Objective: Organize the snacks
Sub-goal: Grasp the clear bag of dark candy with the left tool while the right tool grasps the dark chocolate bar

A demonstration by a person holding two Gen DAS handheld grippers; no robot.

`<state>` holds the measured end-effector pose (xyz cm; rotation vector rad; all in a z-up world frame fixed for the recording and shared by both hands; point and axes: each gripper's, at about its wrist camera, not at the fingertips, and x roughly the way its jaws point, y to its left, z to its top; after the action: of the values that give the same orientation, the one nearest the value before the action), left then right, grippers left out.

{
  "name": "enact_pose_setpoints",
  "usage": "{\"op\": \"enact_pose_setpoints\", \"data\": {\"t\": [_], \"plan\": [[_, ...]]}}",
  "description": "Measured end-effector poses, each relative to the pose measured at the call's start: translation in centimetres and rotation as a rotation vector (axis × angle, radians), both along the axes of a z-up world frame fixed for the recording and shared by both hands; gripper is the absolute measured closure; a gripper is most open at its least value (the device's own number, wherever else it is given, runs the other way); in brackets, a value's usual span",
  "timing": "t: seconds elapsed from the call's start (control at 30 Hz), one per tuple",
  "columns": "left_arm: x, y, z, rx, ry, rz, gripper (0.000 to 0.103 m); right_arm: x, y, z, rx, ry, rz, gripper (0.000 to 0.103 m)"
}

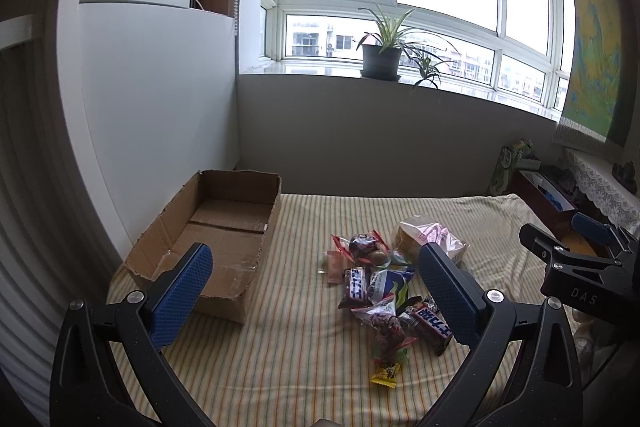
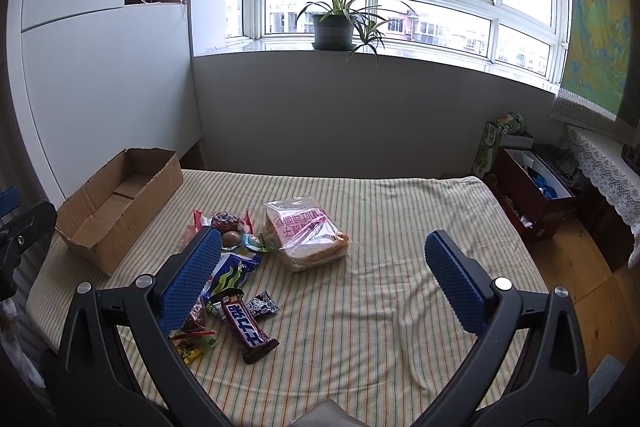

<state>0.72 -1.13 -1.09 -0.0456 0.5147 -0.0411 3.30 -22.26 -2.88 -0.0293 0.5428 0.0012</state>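
Left gripper [image 1: 316, 271] and right gripper [image 2: 324, 251] are hovering released, grasping nothing. Snack pile [image 1: 380, 283] is lying mid-frame on striped cloth [image 2: 380, 307]; empty cardboard box [image 1: 224, 227] is sitting left of centre.

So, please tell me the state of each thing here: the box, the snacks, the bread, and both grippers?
Cardboard box: open on top, empty.
Snack pile: on the striped cloth, outside the box.
Bagged bread: sealed, lying flat beside the pile.
Left gripper: open, holding nothing.
Right gripper: open, holding nothing.

snacks [image 2: 240, 267]: loose pile on striped cloth; cardboard box [image 2: 116, 203]: open, empty, left
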Motion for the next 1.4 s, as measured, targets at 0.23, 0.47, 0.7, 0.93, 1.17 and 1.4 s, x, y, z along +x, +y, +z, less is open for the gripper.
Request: {"op": "enact_pose_setpoints", "data": {"t": [0.23,0.47,0.7,0.93,1.17,1.4], "plan": [[1.0,0.1,-1.6,-0.02,0.051,-0.011,0.001,1.5,-1.5,-2.1,0.046,0.065,0.036,0.0],[2.5,-0.5,-4.9,-0.083,0.178,-0.07,0.012,2.4,-1.2,-5.8,0.055,0.177,0.133,0.01],[3.9,-2.4,-8.5,-0.133,0.325,-0.163,0.033,3.1,-0.5,-8.8,0.095,0.291,0.232,0.025],[4.9,-3.4,-10.7,-0.166,0.411,-0.218,0.052,3.9,0.5,-11.3,0.136,0.397,0.326,0.039],[6.1,-3.4,-11.9,-0.199,0.458,-0.23,0.059,4.6,2.1,-12.2,0.106,0.431,0.386,0.055],[6.9,-3.3,-12.7,-0.225,0.481,-0.243,0.061,5.5,3.1,-12.6,0.098,0.45,0.423,0.058]]}}
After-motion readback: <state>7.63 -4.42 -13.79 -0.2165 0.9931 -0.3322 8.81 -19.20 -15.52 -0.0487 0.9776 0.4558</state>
